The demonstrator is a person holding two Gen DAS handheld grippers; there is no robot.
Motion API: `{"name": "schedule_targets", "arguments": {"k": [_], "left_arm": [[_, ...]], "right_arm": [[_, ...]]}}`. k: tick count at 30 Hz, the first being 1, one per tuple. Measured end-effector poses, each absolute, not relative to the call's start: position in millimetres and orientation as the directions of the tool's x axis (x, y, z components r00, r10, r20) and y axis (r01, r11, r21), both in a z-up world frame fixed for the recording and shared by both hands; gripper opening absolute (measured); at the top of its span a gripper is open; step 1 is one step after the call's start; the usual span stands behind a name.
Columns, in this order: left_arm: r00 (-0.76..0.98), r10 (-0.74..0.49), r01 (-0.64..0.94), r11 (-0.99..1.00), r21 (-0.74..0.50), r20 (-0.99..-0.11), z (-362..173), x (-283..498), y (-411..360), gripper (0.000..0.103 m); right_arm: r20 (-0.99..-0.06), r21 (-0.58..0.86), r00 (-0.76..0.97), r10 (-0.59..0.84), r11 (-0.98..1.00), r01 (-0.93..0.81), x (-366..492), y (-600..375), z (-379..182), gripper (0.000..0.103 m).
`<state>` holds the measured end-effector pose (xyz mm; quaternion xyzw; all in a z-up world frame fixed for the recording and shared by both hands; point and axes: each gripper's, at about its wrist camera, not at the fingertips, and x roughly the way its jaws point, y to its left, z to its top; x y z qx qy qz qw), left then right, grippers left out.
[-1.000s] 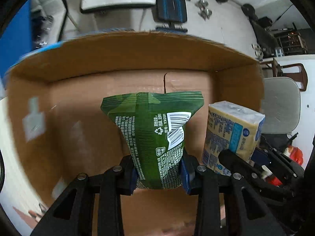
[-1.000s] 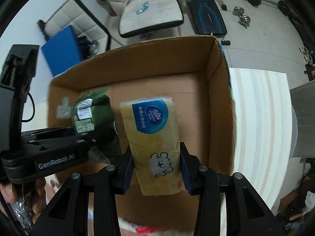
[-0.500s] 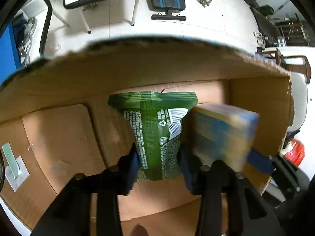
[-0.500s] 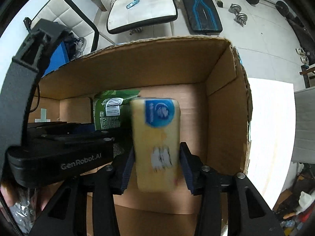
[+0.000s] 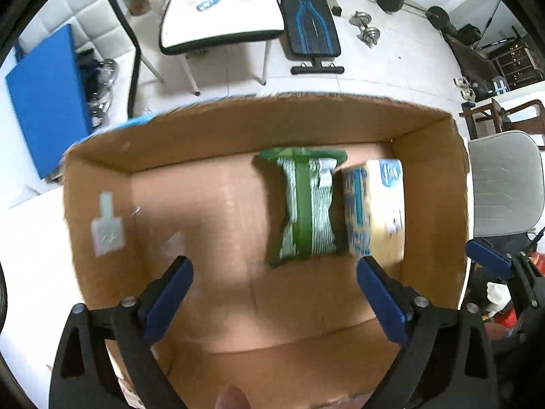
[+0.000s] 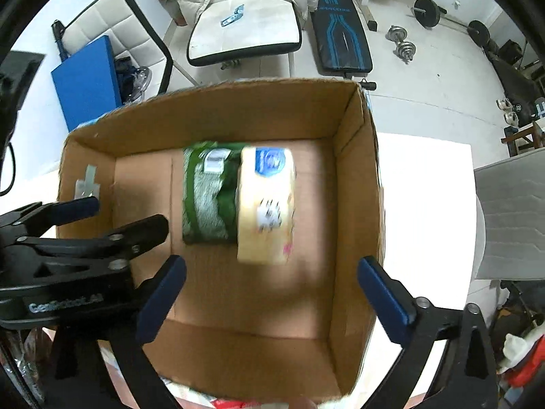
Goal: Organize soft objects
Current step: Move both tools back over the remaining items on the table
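Observation:
A green packet [image 5: 308,204] and a yellow tissue pack [image 5: 374,204] lie side by side on the floor of an open cardboard box [image 5: 102,177], toward its right side. Both show in the right wrist view too: the green packet [image 6: 207,194] and the tissue pack [image 6: 267,204]. My left gripper [image 5: 272,293] is open and empty above the box, back from the packs. My right gripper [image 6: 269,293] is open and empty above the box. The left gripper's fingers [image 6: 102,235] show at the left of the right wrist view.
The box [image 6: 357,184] sits on a white table [image 6: 422,204]. Beyond it are a white chair [image 5: 221,20], a blue panel [image 5: 44,102], a weight bench [image 5: 311,24] and dumbbells [image 5: 368,32] on the floor. A grey chair [image 5: 504,184] stands at the right.
Both grippers have opened and let go of their packs, which now lie on the box floor. Both grippers have pulled up and back from the box.

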<state>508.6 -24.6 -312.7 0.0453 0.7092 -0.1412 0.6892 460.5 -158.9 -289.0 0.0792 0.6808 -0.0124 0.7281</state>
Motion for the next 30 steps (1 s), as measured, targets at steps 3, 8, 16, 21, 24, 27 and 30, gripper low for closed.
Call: {"name": "schedule_targets", "arguments": {"k": [3, 8, 16, 21, 24, 27, 30], "left_arm": [[-0.011, -0.136, 0.237, 0.962, -0.135, -0.991, -299, 491, -9, 0.100], [0.104, -0.129, 0.206, 0.973, -0.106, -0.986, -266, 465, 1, 0.100], [0.239, -0.063, 0.138, 0.990, -0.030, -0.969, -238, 364, 54, 0.100], [0.094, 0.079, 0.278, 0.955, 0.102, -0.992, -305, 311, 77, 0.100], [-0.042, 0.094, 0.363, 0.929, 0.072, -0.995, -353, 289, 88, 0.100], [-0.093, 0.130, 0.434, 0.897, 0.077, -0.987, -385, 277, 94, 0.100], [-0.097, 0.140, 0.489, 0.869, 0.076, -0.985, -402, 279, 95, 0.100]], "right_arm": [[-0.990, 0.101, 0.110, 0.087, 0.987, 0.124, 444, -153, -278, 0.103], [-0.969, 0.138, 0.220, 0.111, 0.984, 0.110, 405, -146, -247, 0.103], [-0.949, 0.264, 0.210, 0.234, 0.956, 0.128, 311, -160, -227, 0.103], [-0.942, 0.336, 0.080, 0.327, 0.908, 0.249, 249, -162, -278, 0.103], [-0.920, 0.360, -0.028, 0.391, 0.871, 0.334, 223, -152, -325, 0.103], [-0.914, 0.334, -0.093, 0.394, 0.865, 0.375, 211, -135, -361, 0.102], [-0.909, 0.324, -0.133, 0.396, 0.869, 0.374, 205, -117, -382, 0.099]]}}
